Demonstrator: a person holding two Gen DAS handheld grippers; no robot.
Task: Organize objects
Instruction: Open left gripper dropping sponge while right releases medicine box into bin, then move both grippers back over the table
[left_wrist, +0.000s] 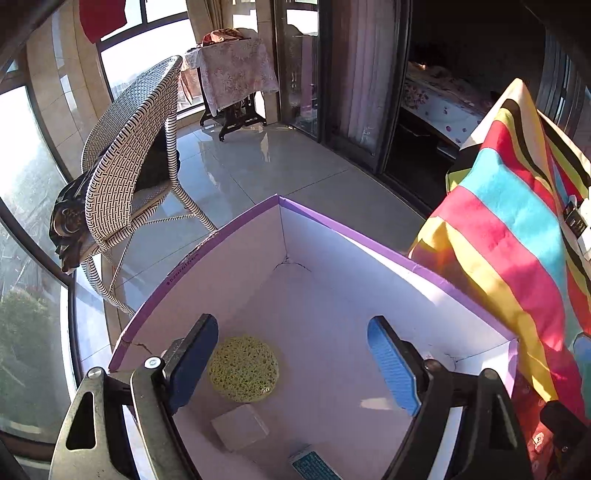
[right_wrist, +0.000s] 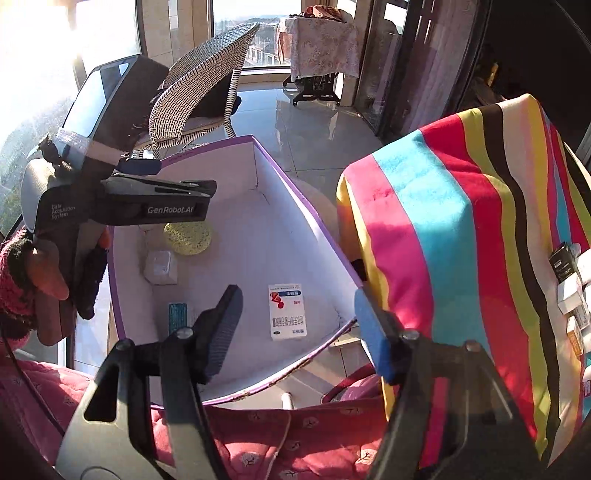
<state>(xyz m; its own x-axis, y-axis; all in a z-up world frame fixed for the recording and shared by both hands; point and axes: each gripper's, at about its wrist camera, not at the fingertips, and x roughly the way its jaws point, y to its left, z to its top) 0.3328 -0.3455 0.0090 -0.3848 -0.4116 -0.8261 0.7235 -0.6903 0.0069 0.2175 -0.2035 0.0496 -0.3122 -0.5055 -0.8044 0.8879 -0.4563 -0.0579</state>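
Note:
A white box with a purple rim (left_wrist: 351, 229) (right_wrist: 295, 195) stands open below both grippers. On its floor lie a round yellow sponge (left_wrist: 243, 369) (right_wrist: 187, 238), a small white carton (left_wrist: 240, 430) (right_wrist: 160, 266), a teal-labelled packet (left_wrist: 312, 466) (right_wrist: 178, 317) and a white medicine box (right_wrist: 288, 312) with red and blue print. My left gripper (left_wrist: 291, 332) (right_wrist: 184, 176) hangs open over the box, holding nothing. My right gripper (right_wrist: 298, 299) is open above the box's near corner; the medicine box lies flat below, apart from both pads.
A table under a striped cloth (left_wrist: 517, 240) (right_wrist: 461, 240) stands right of the box, with several small cartons (right_wrist: 569, 288) on its far right. A wicker chair (left_wrist: 129, 166) stands on the tiled floor behind. A person's pink quilted garment (right_wrist: 295, 435) fills the near edge.

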